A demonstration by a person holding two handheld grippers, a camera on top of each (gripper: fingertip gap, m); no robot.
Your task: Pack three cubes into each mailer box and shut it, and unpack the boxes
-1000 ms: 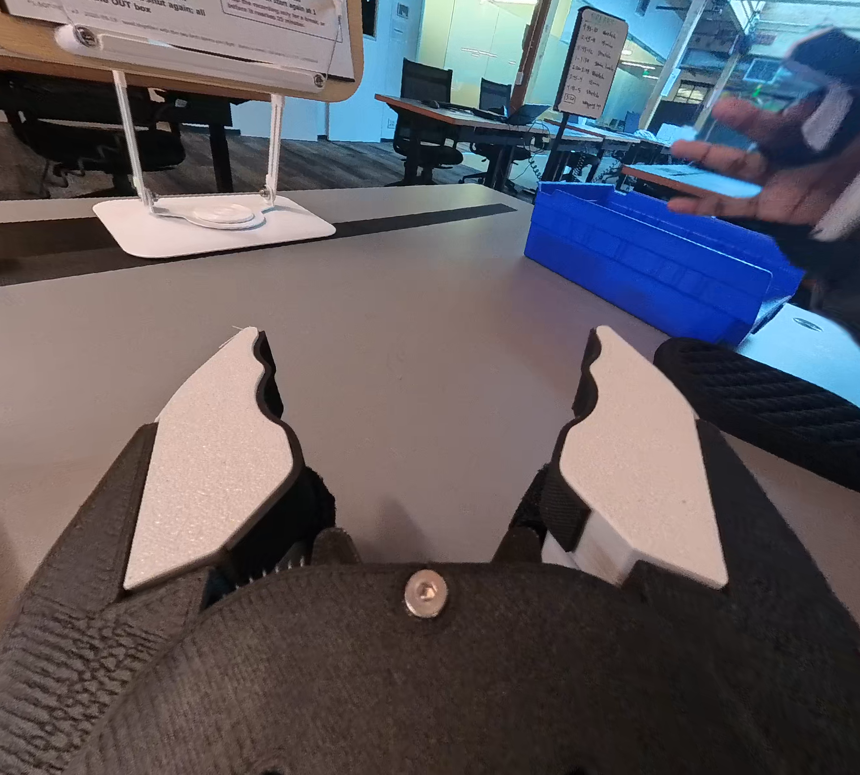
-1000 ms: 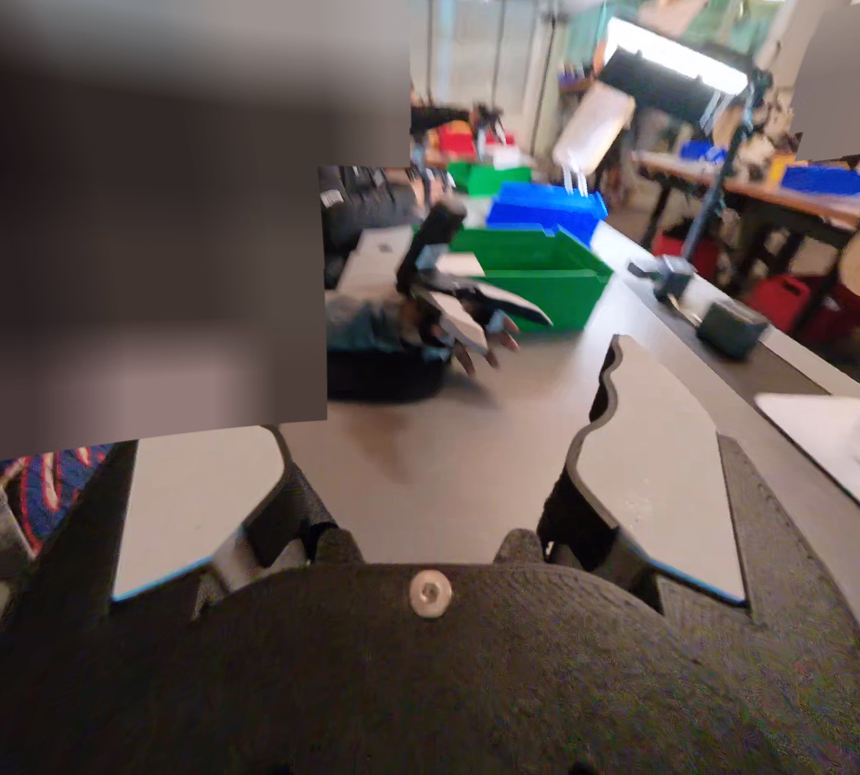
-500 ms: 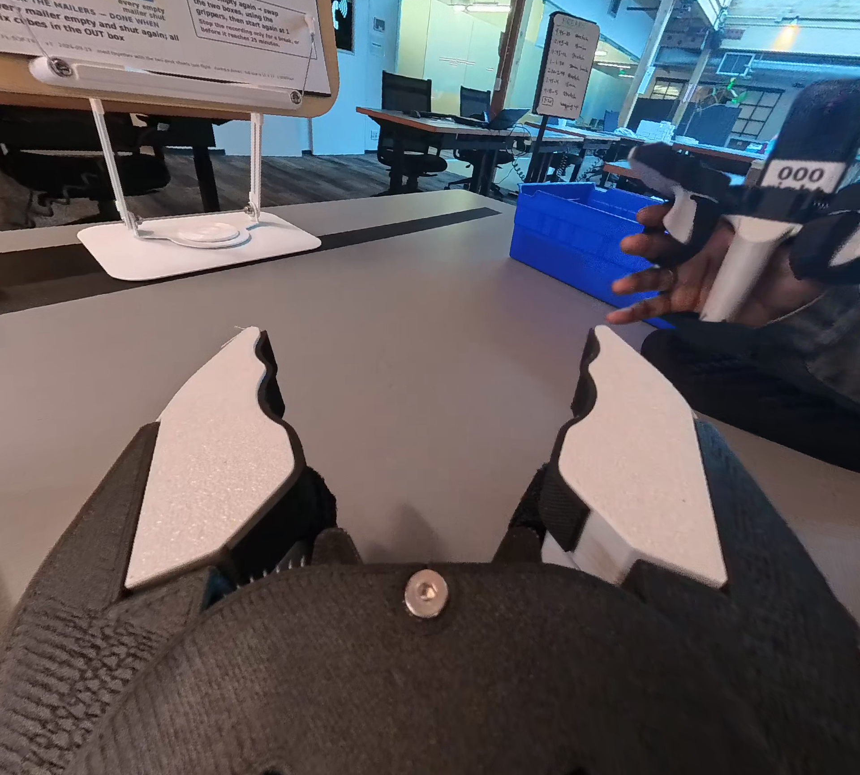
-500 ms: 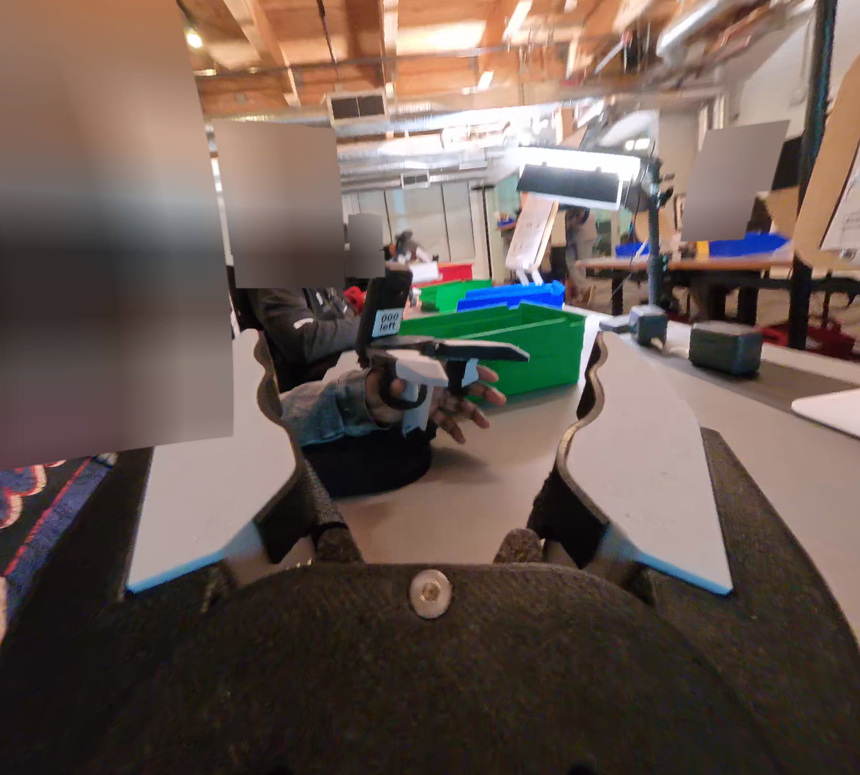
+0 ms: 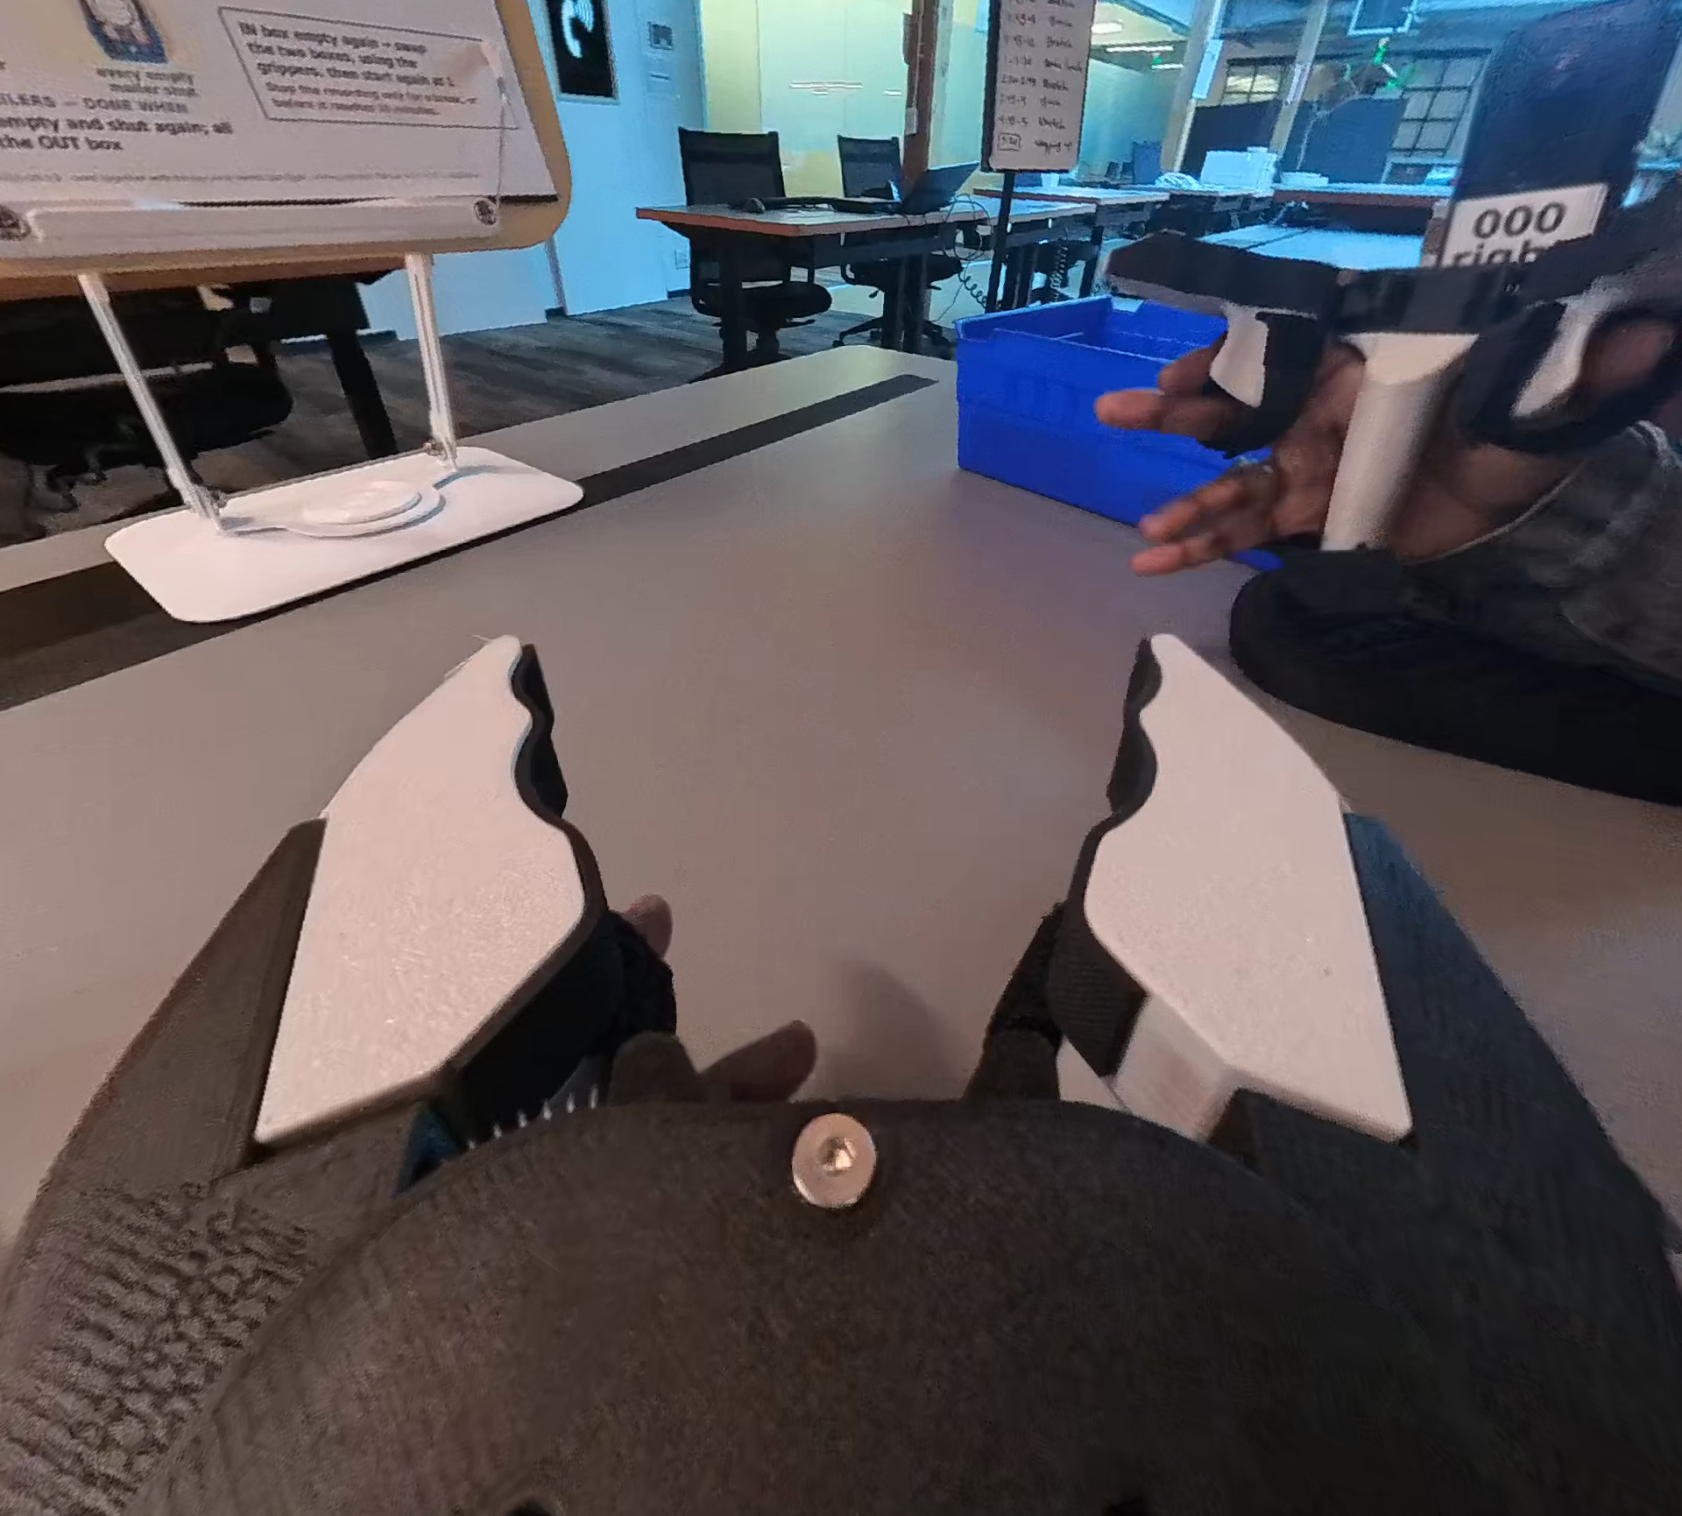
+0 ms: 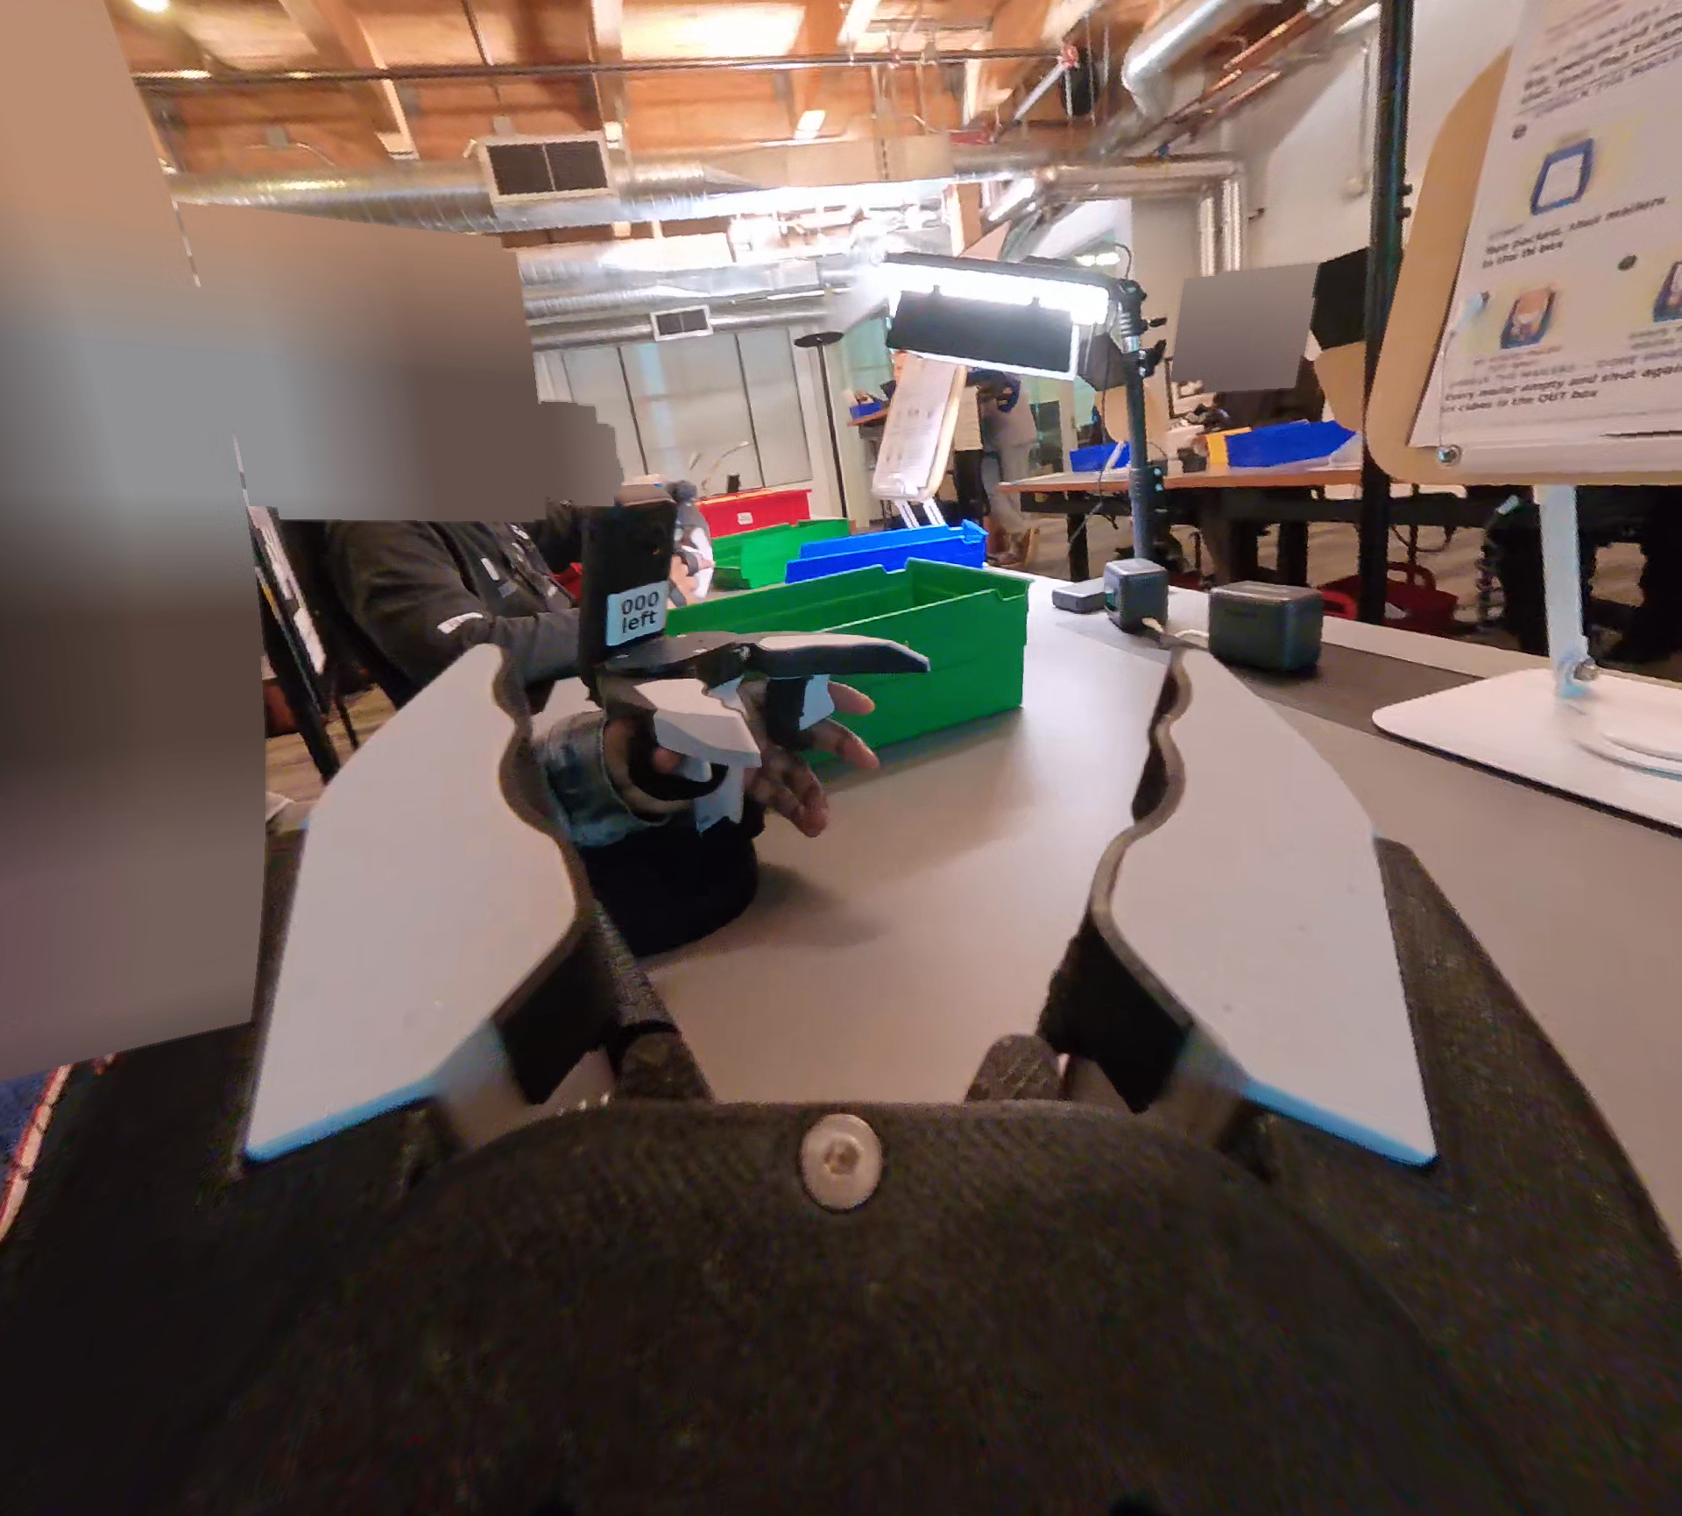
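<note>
Compared with a second ago, we are holding both tools steadier: the right wrist view, then blurred and tilted down, is now sitting level and sharp, and the right hand (image 5: 1274, 462), a smear at the edge of the left wrist view before, is now showing clearly above the grey bench (image 5: 819, 653).

We are keeping the left gripper (image 5: 833, 708) with its two white fingers (image 5: 437, 881) spread wide, nothing between them. The right gripper (image 6: 842, 708) is likewise gaping wide and holding nothing, its two pale fingers (image 6: 428, 881) well apart. Each tool is appearing farther off in the other's view, the left hand (image 6: 774, 772) lying palm-up under its handle.

We are counting one blue plastic bin (image 5: 1074, 399) on the right end of the bench and one green plastic bin (image 6: 892, 635) on the left end. One white-based stand carrying an instruction sheet (image 5: 346, 508) is standing at the far edge. Two small grey blocks (image 6: 1265, 626) are sitting beyond the green bin.

We are seeing no mailer boxes or cubes in either view; whether they are lying inside the bins we cannot tell.
</note>
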